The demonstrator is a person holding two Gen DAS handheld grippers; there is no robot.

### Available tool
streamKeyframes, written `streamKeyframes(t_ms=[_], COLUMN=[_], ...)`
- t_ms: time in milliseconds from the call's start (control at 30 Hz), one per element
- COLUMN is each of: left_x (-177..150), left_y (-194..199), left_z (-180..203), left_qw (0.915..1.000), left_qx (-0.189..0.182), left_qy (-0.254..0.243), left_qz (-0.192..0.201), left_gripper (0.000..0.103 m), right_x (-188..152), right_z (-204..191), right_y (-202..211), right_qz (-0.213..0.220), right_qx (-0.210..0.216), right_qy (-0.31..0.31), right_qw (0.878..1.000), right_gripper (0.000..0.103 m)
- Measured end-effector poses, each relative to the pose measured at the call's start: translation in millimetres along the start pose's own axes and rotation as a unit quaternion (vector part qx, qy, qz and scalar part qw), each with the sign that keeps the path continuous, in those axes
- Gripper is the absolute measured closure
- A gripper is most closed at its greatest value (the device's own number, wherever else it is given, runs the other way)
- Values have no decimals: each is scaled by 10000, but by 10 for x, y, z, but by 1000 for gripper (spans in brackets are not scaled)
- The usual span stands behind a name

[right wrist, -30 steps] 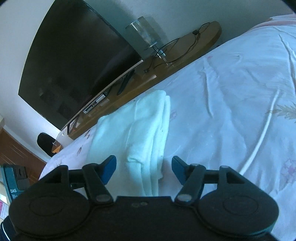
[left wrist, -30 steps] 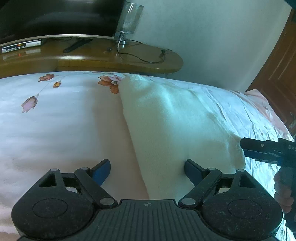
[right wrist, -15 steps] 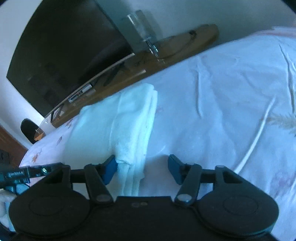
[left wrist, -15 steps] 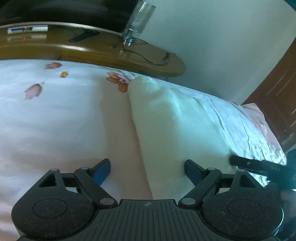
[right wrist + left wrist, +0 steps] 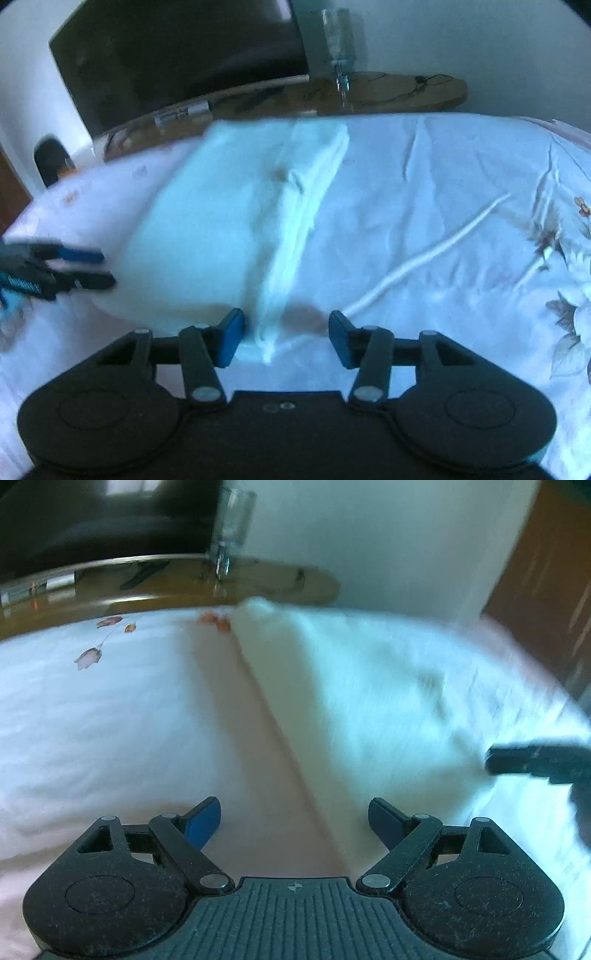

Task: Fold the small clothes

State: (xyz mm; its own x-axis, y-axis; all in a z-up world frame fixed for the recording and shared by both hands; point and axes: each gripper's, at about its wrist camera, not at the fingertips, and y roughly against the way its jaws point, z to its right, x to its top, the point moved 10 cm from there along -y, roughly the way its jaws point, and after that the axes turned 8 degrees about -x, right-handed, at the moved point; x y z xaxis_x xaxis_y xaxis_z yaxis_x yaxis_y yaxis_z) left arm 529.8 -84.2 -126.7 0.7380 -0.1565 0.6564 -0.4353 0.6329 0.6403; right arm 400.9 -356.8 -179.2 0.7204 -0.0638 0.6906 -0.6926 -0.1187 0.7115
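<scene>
On the bed (image 5: pixel 424 206), the white cloth (image 5: pixel 221 221) ran lengthwise away from both grippers, its near right corner between the closing right gripper (image 5: pixel 286 332) fingers, the left gripper (image 5: pixel 294 821) wide open, empty.

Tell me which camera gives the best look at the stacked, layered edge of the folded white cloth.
The right wrist view. There the white cloth shows its layered edge running from the far end down between the closing jaws of the right tool. The left wrist view shows mostly the cloth's blurred flat top and its plain opposite edge.
</scene>
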Motion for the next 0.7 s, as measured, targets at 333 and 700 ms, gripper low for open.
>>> streamKeyframes(t_ms=[333, 700], left_x=[456, 654], left_y=[-599, -779], left_z=[-306, -422], left_qw=[9737, 9721], left_qx=[-1438, -1549], left_qy=[1725, 1722], left_qz=[-372, -381], left_gripper=[17, 27], right_x=[664, 632], right_z=[444, 407], right_y=[-526, -852], right_qz=[-47, -494], right_qx=[1611, 1999], right_qy=[-2538, -1976], right_qw=[9537, 9584], right_gripper=[33, 32])
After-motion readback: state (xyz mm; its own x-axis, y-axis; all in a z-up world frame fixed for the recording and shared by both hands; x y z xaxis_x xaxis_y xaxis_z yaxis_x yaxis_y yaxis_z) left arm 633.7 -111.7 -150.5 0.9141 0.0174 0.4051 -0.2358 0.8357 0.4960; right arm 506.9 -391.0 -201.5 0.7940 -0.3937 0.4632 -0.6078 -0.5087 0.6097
